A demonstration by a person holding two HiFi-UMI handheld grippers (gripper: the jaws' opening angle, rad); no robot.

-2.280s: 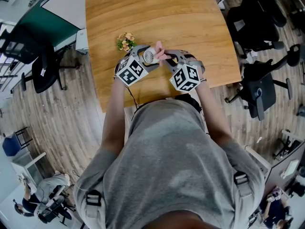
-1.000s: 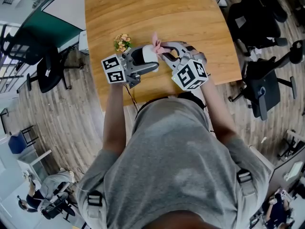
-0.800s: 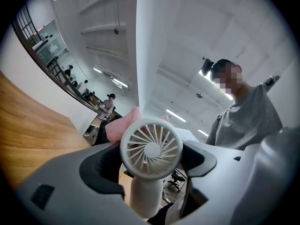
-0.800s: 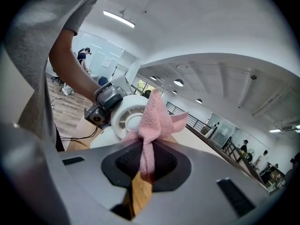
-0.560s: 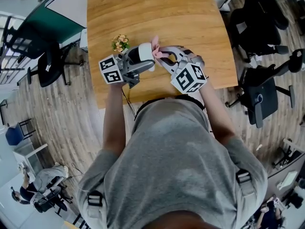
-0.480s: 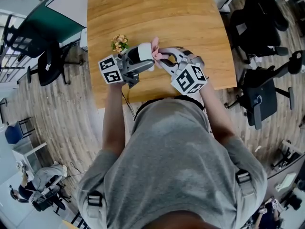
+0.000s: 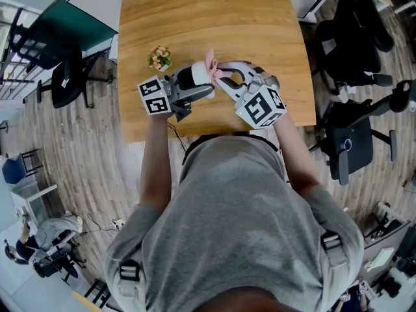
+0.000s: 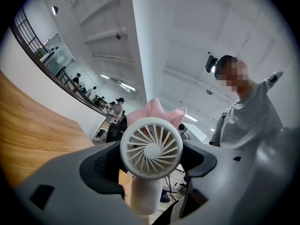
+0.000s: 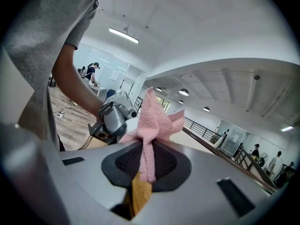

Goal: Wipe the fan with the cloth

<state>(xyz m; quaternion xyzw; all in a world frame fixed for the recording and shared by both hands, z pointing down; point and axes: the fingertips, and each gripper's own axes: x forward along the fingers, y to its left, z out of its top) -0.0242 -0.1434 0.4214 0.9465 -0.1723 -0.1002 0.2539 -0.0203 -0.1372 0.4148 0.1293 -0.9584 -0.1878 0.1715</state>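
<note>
Left gripper view: left gripper [image 8: 148,170] clamped on the fan [image 8: 151,147], held over the near part of the table [image 7: 195,18]. Fan is white rigid plastic with a round ribbed grille and a smooth cylindrical handle. Looks light, probably slippery, ribs likely fragile, so grip the handle, not the grille. Right gripper [image 9: 146,165] pinched shut on the cloth [image 9: 152,118]: pink, knit-textured, limp, bunched, sitting just behind the fan head, contact unclear. Small flower ornament [image 7: 159,58] farther out on the wood.

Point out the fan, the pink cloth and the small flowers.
fan [image 8: 151,148]: left gripper view, centre of its white grille.
pink cloth [image 9: 151,121]: right gripper view, bunched part above the jaws.
small flowers [image 7: 158,58]: head view, the blooms.
</note>
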